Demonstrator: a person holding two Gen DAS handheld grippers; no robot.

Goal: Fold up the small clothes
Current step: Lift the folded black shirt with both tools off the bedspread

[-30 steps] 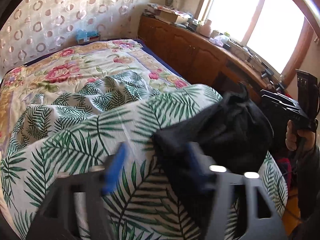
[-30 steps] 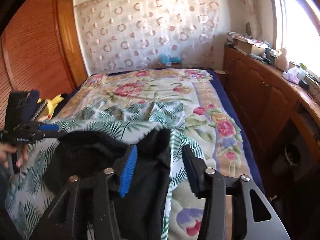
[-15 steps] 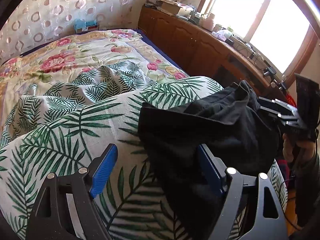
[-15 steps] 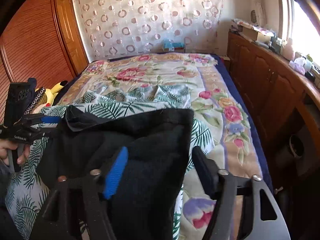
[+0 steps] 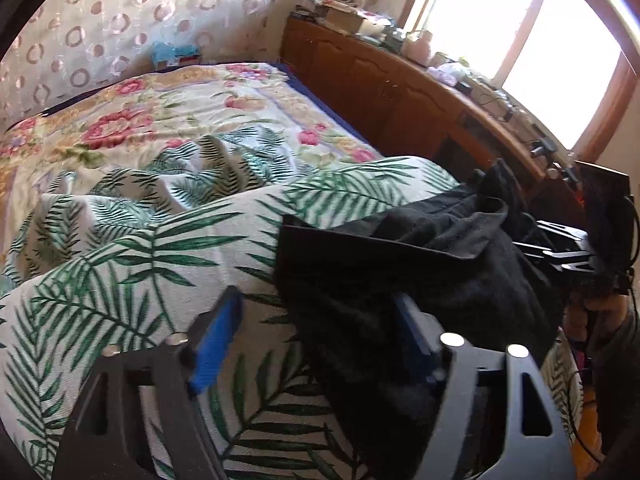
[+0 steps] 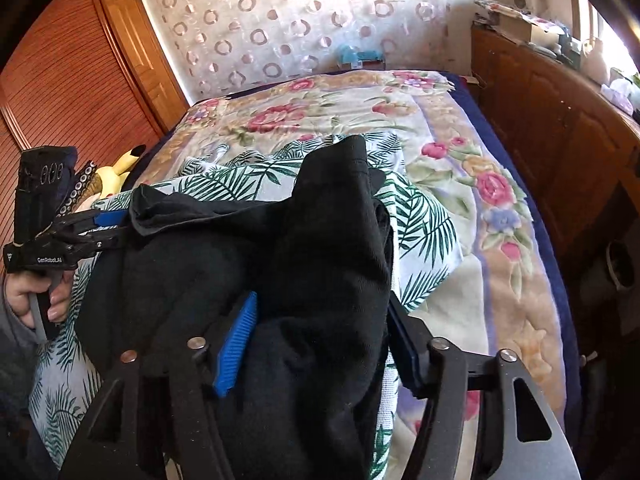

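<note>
Currently both grippers sit spread: L gripper [image 5: 316, 344] w/ black garment [image 5: 420, 264] edge between its fingers, R gripper [image 6: 320, 340] likewise. Garment lies bunched on bed [image 5: 120, 248], probably pre-grasp for flattening.

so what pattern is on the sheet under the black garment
Green palm fronds on white, clearest in the left wrist view.

A floral bedspread [image 5: 168, 120] covers the bed, flanked by wooden cabinets [image 5: 384, 92], a sunlit window [image 5: 520, 40] and ring-patterned curtain [image 6: 280, 24].

Floral bedspread [image 6: 460, 128] open beyond garment [image 6: 304, 248]; wood cabinets [image 6: 560, 128] block R side.
</note>
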